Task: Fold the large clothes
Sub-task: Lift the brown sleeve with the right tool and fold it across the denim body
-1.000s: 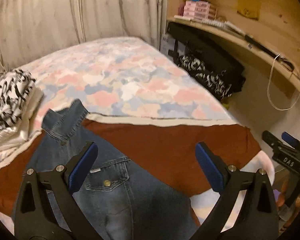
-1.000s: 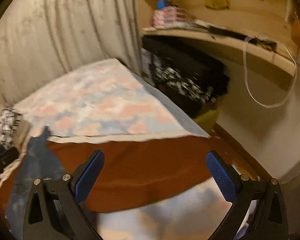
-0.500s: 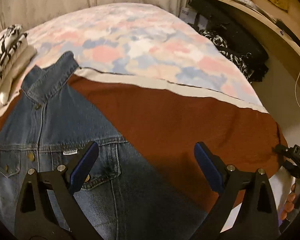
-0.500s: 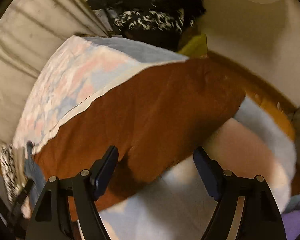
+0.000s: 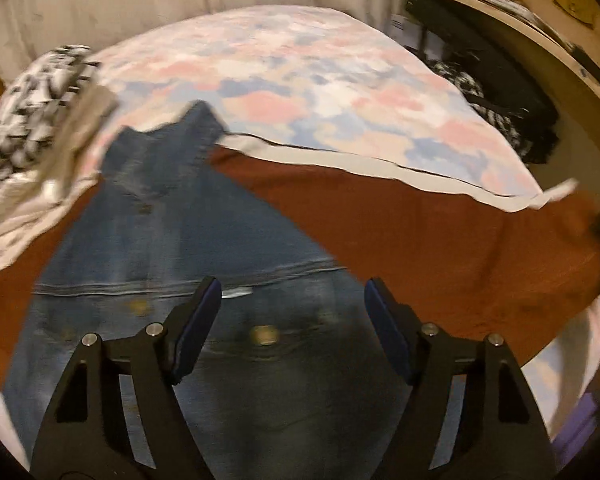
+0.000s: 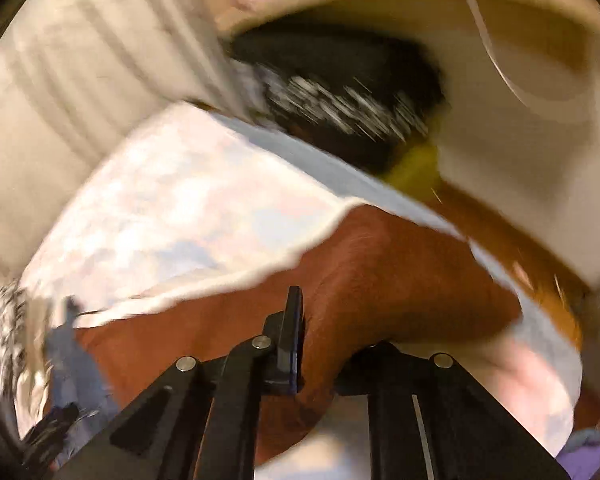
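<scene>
Denim jacket [image 5: 172, 240] lies at 7 o'clock on the rust-brown cloth [image 5: 420, 232]. Left gripper [image 5: 292, 320] is closing over denim, not yet pinching. Right gripper [image 6: 320, 344] is closing, pinching brown cloth: risk of dragging it, rumpling the jacket.

A bed [image 5: 300, 60] with a pastel pink, blue and white patterned cover carries a rust-brown cloth [image 5: 440, 240] across its near end. A denim garment [image 5: 172, 232] lies partly on that cloth, and black-and-white folded clothes [image 5: 32, 108] sit at the bed's left edge.
</scene>
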`<act>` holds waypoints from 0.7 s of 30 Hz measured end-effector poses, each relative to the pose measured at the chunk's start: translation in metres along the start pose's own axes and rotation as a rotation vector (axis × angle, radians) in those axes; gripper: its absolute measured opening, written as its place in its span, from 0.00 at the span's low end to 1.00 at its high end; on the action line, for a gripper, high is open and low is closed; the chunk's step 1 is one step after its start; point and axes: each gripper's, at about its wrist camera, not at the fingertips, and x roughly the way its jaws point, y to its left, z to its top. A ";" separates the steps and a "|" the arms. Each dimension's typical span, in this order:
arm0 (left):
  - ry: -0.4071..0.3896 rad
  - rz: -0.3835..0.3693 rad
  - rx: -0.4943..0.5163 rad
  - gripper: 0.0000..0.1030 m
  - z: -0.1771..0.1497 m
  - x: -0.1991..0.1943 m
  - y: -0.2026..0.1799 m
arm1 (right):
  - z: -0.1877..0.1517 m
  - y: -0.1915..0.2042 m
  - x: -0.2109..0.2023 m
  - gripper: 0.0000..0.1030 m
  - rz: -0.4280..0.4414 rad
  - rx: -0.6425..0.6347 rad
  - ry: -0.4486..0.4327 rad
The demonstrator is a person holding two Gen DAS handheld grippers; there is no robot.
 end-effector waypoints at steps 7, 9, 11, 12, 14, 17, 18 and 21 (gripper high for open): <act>-0.116 0.065 -0.113 0.70 -0.009 -0.053 0.090 | -0.017 0.180 -0.044 0.11 0.302 -0.319 -0.018; -0.126 0.066 -0.173 0.70 -0.014 -0.063 0.122 | -0.041 0.222 -0.035 0.11 0.342 -0.403 0.035; -0.109 0.051 -0.211 0.70 -0.021 -0.066 0.151 | -0.077 0.260 -0.018 0.11 0.344 -0.521 0.108; -0.097 0.053 -0.221 0.70 -0.024 -0.065 0.159 | -0.096 0.270 -0.014 0.13 0.338 -0.563 0.146; -0.064 0.046 -0.237 0.70 -0.033 -0.060 0.178 | -0.133 0.285 0.003 0.23 0.330 -0.639 0.237; -0.009 -0.017 -0.267 0.70 -0.045 -0.048 0.197 | -0.175 0.287 0.018 0.46 0.299 -0.727 0.317; 0.002 -0.038 -0.283 0.70 -0.048 -0.045 0.199 | -0.187 0.283 0.013 0.49 0.297 -0.742 0.316; 0.012 -0.091 -0.305 0.70 -0.054 -0.040 0.201 | -0.193 0.265 -0.003 0.52 0.359 -0.697 0.342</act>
